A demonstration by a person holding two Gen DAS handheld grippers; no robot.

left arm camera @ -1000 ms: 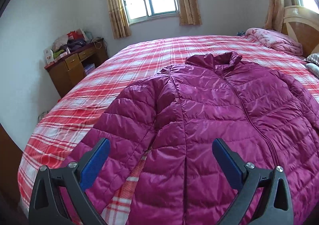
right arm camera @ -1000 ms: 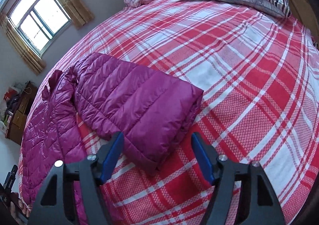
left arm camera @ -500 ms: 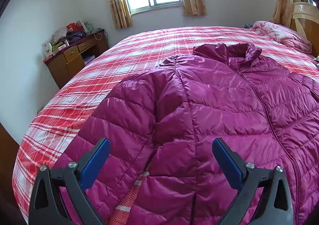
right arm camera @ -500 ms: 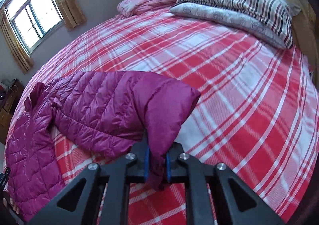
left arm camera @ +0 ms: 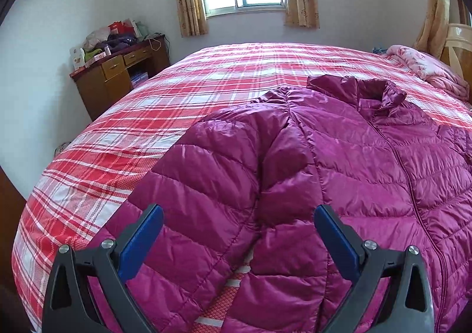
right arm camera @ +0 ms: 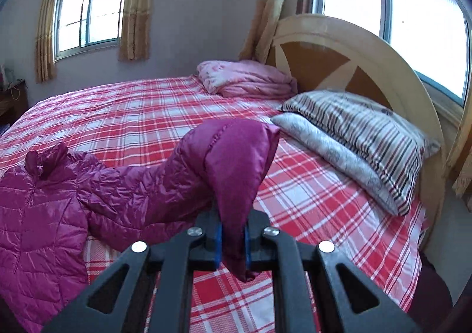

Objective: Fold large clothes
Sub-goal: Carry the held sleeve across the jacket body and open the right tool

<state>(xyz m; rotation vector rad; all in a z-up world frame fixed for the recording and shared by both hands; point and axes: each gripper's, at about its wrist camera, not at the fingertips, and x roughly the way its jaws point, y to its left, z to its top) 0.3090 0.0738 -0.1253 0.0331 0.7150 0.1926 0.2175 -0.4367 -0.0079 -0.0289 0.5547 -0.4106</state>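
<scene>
one quilted magenta jacket (left arm camera: 339,162), sleeve (right arm camera: 236,162) lifted.

Jacket (left arm camera: 339,173) hem cut off below left-wrist frame; cuff tip (right arm camera: 240,271) hidden behind right gripper (right arm camera: 233,240) pads.

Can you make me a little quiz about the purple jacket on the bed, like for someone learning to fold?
1. True or false: the right hand-held gripper is shut on the jacket's sleeve.
2. Which lies nearest the headboard? A: wooden desk; B: striped pillow; C: jacket collar.
3. Fill in: the left hand-held gripper hovers over the jacket with its jaws ____.

Key: 1 true; 2 B; 3 open.
</scene>
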